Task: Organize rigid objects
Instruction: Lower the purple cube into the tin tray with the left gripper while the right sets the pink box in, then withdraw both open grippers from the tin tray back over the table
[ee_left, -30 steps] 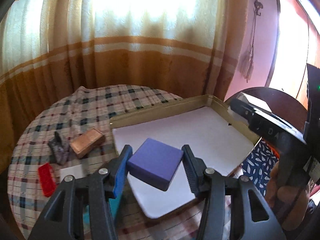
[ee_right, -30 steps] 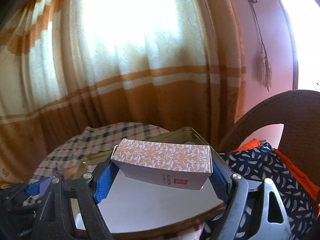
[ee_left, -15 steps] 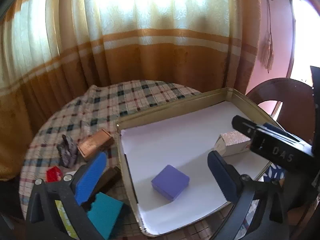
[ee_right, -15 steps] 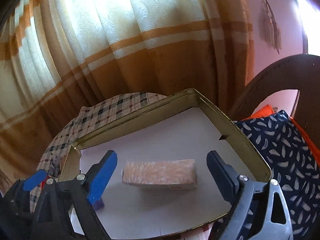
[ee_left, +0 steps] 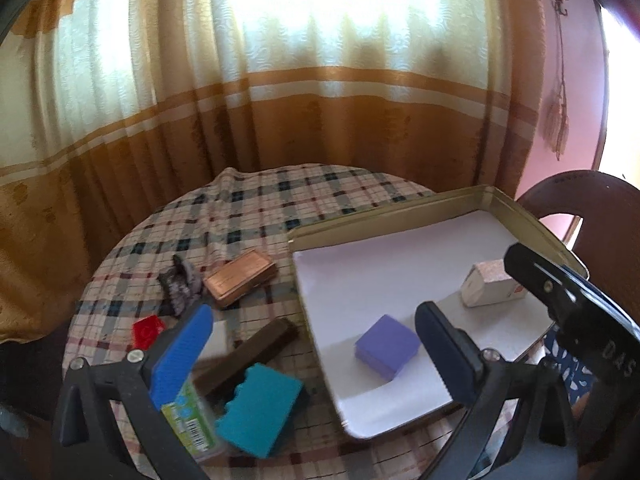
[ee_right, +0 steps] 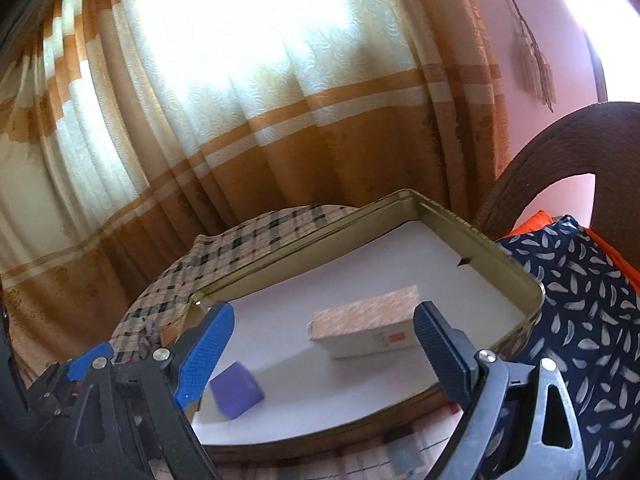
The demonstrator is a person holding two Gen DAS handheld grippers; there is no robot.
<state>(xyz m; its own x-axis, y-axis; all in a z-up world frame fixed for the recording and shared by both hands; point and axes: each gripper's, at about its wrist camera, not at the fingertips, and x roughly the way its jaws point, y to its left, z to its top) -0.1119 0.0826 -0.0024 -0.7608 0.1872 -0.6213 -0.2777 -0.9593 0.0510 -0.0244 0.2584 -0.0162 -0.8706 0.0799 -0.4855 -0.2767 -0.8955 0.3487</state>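
Here, a plaid-clothed round table (ee_left: 256, 208) fronts orange-banded curtains (ee_left: 320, 112); the tray (ee_right: 360, 220) overhangs its right edge. The left gripper (ee_left: 316, 344) and right gripper (ee_right: 324, 340) gape wide, empty, jaws having just opened.

A shallow gold-rimmed tray (ee_left: 528, 218) with a white floor sat on the right of the checked tabletop (ee_left: 256, 208). Inside it lay a small purple box (ee_left: 387, 347), flat near the left wall, and an orange-patterned carton (ee_right: 366, 322) on its side, well apart toward the right. Outside the tray, left of it, lay a copper-coloured box (ee_left: 240, 278), a dark brown bar (ee_left: 256, 350), a teal block (ee_left: 260, 412), a green-labelled pack (ee_left: 190, 420), a red piece (ee_left: 148, 330) and a small dark, mottled object (ee_left: 180, 286).
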